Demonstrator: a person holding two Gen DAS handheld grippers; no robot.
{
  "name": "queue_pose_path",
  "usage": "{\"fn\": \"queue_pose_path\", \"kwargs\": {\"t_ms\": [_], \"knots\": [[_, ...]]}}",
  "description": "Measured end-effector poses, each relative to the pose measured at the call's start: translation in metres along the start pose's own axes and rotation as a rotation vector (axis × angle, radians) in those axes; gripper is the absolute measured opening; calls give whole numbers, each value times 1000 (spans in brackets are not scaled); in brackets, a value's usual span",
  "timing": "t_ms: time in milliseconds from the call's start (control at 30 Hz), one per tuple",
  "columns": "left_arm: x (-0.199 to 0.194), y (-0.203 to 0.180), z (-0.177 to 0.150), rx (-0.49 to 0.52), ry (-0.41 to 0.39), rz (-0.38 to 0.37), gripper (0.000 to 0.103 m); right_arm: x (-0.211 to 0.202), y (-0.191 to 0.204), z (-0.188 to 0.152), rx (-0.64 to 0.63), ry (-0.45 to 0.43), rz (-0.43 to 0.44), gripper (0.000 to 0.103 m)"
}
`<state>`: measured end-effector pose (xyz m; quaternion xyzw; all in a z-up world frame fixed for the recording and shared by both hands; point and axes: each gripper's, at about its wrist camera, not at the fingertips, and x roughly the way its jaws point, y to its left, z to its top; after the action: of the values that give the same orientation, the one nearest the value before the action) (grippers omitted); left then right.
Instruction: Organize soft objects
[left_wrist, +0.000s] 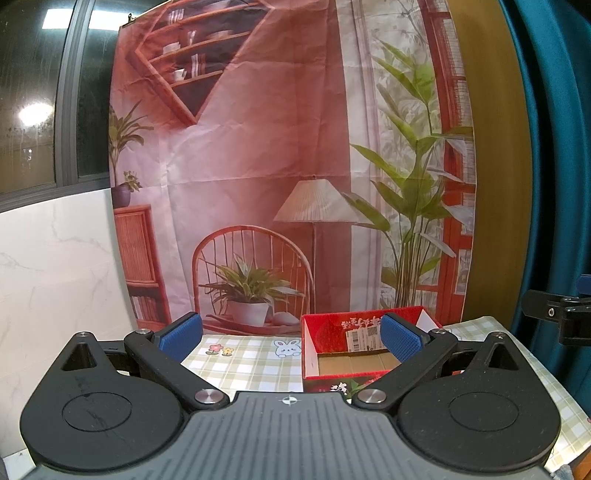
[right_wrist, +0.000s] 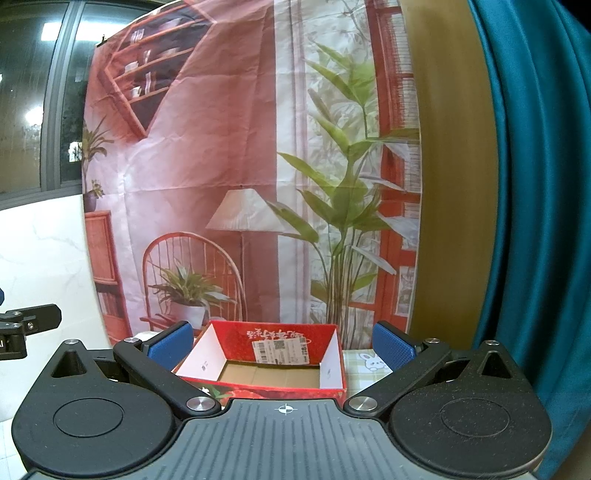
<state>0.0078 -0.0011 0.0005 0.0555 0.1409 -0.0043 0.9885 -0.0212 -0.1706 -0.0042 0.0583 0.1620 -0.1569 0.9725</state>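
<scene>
Left wrist view: the left gripper (left_wrist: 291, 336) has its two blue-padded fingers (left_wrist: 181, 336) spread wide with nothing between them, held above the near part of a table covered by a green-and-white checked tablecloth (left_wrist: 243, 363) printed with a small rabbit and flowers. The red cardboard box (left_wrist: 334, 334) stands on that cloth just ahead and to the right of the gripper's centre; its top is open, its inner walls are white, its bottom is plain brown cardboard, and a white shipping label (left_wrist: 364, 339) is stuck on the inside of its far wall. The gripper's right finger overlaps the box's far right corner in the picture. No soft object shows in the box or on the visible cloth. Behind the box hangs a printed backdrop (left_wrist: 258, 155) of a room with a chair, a lamp and plants; right of the box hangs a teal curtain (left_wrist: 554, 147), and left of it stands a white marbled panel (left_wrist: 55, 258).

In the right wrist view, the right gripper (right_wrist: 282, 345) is likewise wide open and holds nothing. The same red cardboard box (right_wrist: 207, 360) sits directly ahead between its fingers, empty as far as can be seen. A black part of the other gripper shows at the left edge.
</scene>
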Motion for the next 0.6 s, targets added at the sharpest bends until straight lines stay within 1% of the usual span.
{"fn": "queue_pose_path", "kwargs": {"t_ms": [600], "knots": [[3,-3,-1,-2,17,15,103,0,1,0,2,4,1,103]]}}
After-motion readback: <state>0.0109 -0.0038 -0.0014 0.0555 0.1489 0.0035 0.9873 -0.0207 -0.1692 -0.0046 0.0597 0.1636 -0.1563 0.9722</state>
